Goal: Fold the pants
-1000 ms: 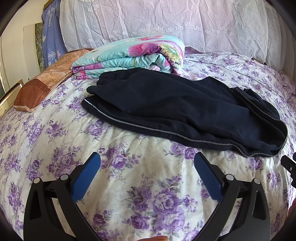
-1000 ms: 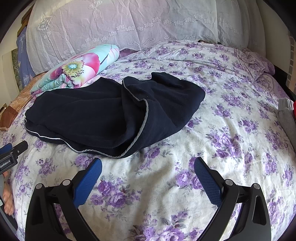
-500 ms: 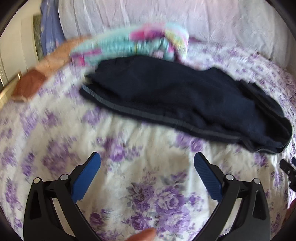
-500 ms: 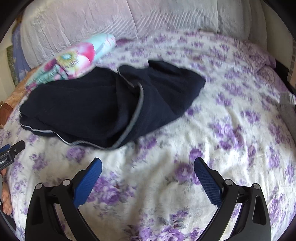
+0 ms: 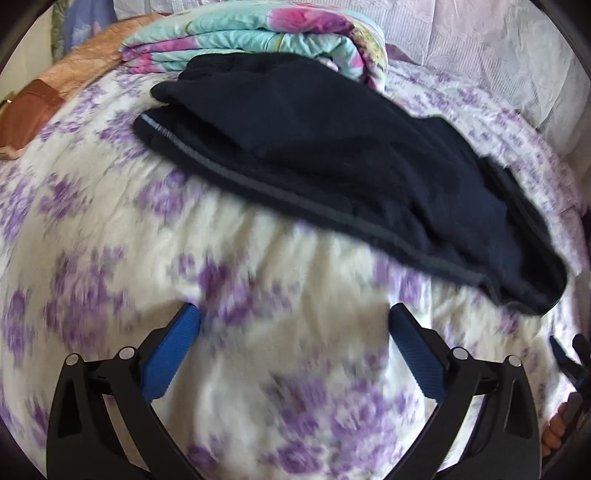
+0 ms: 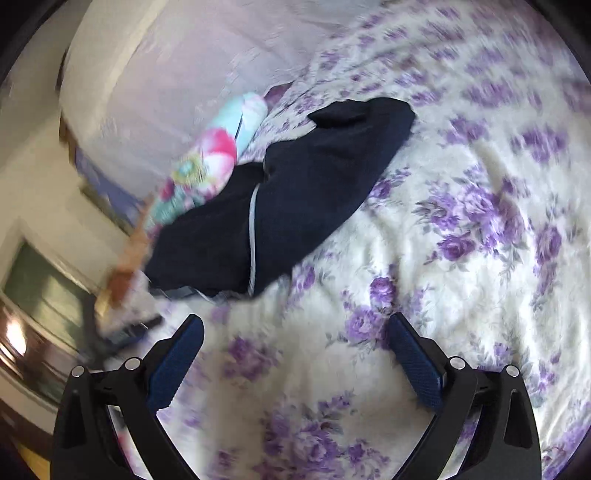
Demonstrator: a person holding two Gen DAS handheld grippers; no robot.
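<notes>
Pants (image 5: 332, 155): dark navy, thin grey stripe along the side seam. Bed cover (image 5: 258, 280): cream-white, printed with purple roses. Folded quilt (image 5: 258, 29): turquoise with pink and yellow flowers. Pillow (image 5: 33, 107): orange-brown patchwork. Both hand-held grippers: black frames, blue finger pads (image 5: 170, 354).

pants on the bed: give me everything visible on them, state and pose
The pants are dark navy, of a soft knit-looking fabric, with a thin grey stripe along a side seam. They lie loosely doubled over and rumpled on the purple-flowered bedspread, not neatly folded. One end abuts the folded floral quilt. Both grippers, left and right, are open and clear of them.
</notes>
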